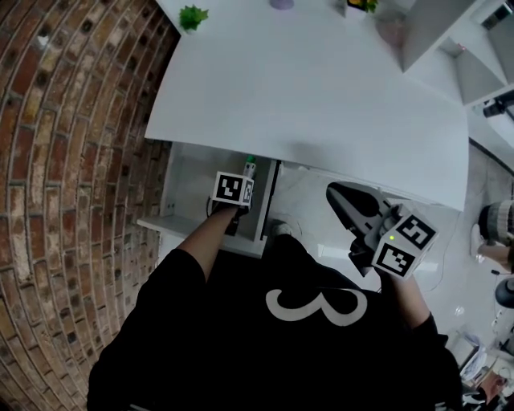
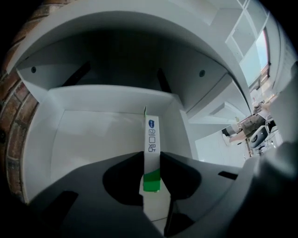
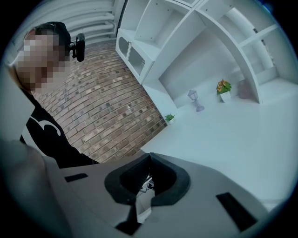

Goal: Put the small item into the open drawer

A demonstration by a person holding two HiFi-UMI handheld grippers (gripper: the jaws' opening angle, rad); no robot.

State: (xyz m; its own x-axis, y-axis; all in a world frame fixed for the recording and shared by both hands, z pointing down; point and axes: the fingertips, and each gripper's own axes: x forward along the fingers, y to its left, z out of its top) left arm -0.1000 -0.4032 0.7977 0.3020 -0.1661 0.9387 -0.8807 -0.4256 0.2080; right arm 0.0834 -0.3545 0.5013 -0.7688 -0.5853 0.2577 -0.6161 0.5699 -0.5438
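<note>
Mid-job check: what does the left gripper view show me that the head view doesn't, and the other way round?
Only the left gripper view: the left gripper's jaws pressed on a thin white packet with a green band and blue print, plus the bare white floor and back wall of the drawer.
Only the head view: the white desktop above the drawer, a small green plant at its far corner, and the right gripper held off to the side, away from the drawer.
Both: the open drawer, with the left gripper and the packet over it.

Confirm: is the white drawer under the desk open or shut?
Open: the white drawer stands pulled out beneath the white desktop, its floor and walls exposed.
</note>
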